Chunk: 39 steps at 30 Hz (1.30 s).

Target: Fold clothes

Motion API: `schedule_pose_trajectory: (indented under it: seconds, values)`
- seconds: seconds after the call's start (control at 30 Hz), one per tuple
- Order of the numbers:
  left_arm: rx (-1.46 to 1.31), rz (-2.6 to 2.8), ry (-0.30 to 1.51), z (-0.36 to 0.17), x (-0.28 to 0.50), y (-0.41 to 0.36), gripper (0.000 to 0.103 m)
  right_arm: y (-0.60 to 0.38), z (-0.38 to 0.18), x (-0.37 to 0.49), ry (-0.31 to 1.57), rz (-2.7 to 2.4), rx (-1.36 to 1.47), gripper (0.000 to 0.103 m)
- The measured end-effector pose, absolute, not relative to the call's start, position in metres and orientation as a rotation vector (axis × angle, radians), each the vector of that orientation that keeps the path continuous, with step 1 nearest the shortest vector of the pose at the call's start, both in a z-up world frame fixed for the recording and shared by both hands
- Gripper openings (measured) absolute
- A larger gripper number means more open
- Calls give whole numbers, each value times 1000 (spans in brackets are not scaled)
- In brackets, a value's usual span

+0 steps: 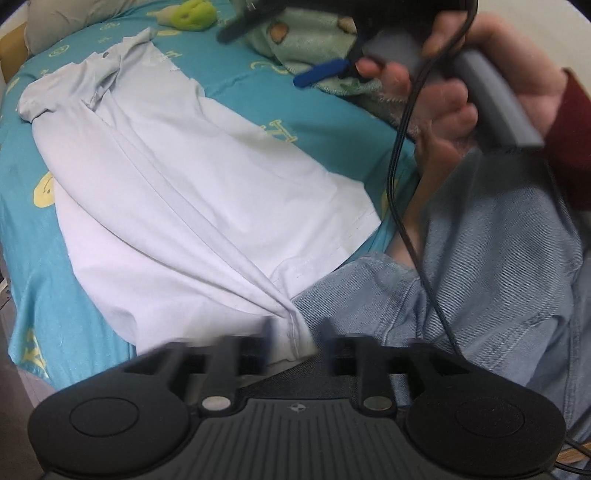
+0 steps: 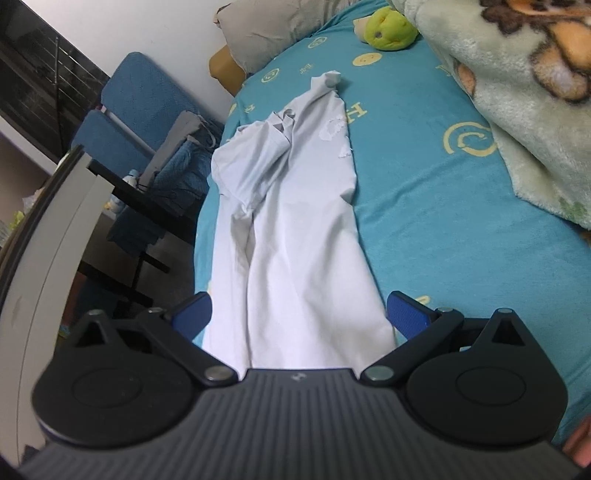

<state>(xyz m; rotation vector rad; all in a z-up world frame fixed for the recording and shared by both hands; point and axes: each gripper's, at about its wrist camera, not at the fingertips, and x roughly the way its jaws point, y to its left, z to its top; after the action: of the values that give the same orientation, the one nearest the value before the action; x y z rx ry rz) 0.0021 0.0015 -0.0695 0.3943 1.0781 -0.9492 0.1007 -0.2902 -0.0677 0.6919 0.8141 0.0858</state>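
A white polo shirt [image 1: 177, 177] lies lengthwise on the teal bedsheet [image 1: 29, 258], collar at the far end. My left gripper [image 1: 295, 339] sits at the shirt's near hem corner; the bunched hem lies between its blurred fingers, which stand narrowly apart. In the right wrist view the same shirt [image 2: 295, 229] stretches away from me. My right gripper [image 2: 299, 317] is wide open, its blue pads [image 2: 192, 314] on either side of the shirt's near end. The right gripper also shows in the left wrist view [image 1: 321, 70], held in a hand above the bed.
A green plush toy [image 2: 388, 29] and a grey pillow [image 2: 266, 33] lie at the bed's head. A fleece blanket [image 2: 517, 92] covers the right side. A blue chair [image 2: 140, 110] with clothes stands left of the bed. The person's jeans [image 1: 480, 277] are at the near edge.
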Motion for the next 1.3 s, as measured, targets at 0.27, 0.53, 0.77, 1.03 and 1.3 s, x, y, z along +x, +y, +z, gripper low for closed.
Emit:
schedule_pose_trajectory:
  seconds: [0.27,0.53,0.77,1.03,1.3]
  values:
    - [-176,-636,1074,-76,61,79,79,-286,-89,91,903,64,697,102]
    - [-510,-418,1223,-125,119,116,83,-270,-114,85,1038,-8,616,94]
    - [-410,-503,1237,-123,102,92,82,-244,-128,81,1147,19,571,95]
    - [-210,-594,1269,-112,67,70,25,-191,-121,53,1273,108,352,61]
    - [-297,-576,1046,-61,40,98,3,-201,-67,26,1095,87,367,10]
